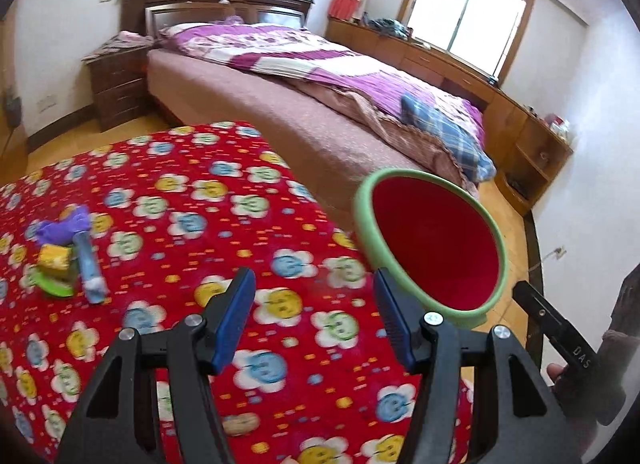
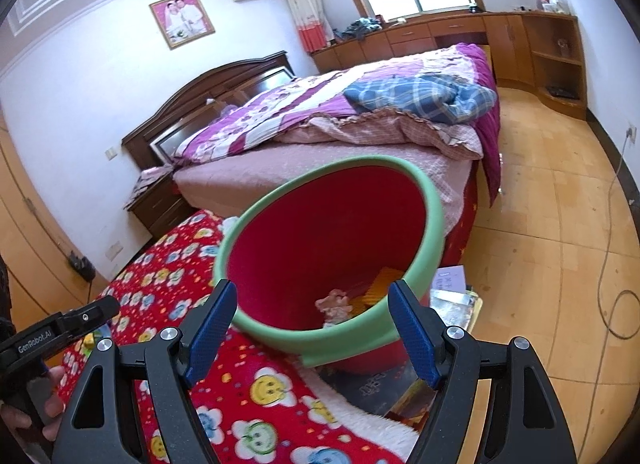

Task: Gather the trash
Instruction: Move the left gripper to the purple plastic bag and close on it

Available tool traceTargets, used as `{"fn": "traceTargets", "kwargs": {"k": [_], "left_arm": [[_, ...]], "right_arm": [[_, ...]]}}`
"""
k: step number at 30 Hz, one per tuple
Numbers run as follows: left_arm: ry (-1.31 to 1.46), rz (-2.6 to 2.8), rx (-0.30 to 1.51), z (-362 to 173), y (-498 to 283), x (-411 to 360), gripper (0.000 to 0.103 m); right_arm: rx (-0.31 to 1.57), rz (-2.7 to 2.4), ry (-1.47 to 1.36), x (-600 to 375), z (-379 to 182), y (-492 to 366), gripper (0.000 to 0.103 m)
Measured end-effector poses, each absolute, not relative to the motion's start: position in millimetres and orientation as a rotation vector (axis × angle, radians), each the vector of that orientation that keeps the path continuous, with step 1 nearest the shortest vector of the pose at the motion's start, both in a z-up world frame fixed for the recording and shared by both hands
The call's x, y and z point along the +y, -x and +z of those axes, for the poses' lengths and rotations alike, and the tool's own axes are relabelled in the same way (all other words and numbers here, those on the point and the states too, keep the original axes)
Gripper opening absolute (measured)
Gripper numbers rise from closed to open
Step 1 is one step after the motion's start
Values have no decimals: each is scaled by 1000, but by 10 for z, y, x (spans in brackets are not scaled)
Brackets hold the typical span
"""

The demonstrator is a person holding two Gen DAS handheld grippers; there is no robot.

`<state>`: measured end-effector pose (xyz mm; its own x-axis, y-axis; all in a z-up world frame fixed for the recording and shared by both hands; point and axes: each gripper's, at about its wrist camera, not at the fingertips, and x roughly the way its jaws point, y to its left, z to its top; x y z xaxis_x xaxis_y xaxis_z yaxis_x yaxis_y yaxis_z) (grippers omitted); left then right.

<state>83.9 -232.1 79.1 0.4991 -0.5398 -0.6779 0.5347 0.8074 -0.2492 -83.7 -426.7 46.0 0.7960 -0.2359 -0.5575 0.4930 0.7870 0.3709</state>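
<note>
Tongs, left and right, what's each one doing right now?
Left tongs: open, holding nothing.
Right tongs: open, holding nothing, at the red bin.

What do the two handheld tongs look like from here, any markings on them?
Both tongs, left and right, have black angular plastic frames with silver round bolts and blue ribbed pads. The right tongs' black body reads "DAS" in white letters; the left one's reads "GenRobot.AI". No cables or sleeves are visible.
</note>
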Motion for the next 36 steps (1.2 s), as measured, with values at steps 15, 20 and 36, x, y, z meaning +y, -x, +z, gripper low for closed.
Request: {"fn": "traceTargets", "kwargs": {"k": [15, 20, 36], "left_arm": [[58, -387, 809, 716, -1426, -1195, 61], [33, -332, 818, 640, -1672, -939, 61], [-14, -278, 935, 193, -2531, -807, 61]], "right_arm": [[605, -278, -458, -3655, 369, 395, 79], [638, -237, -432, -3461, 331, 211, 79], [721, -209, -398, -3245, 193, -211, 79]]}}
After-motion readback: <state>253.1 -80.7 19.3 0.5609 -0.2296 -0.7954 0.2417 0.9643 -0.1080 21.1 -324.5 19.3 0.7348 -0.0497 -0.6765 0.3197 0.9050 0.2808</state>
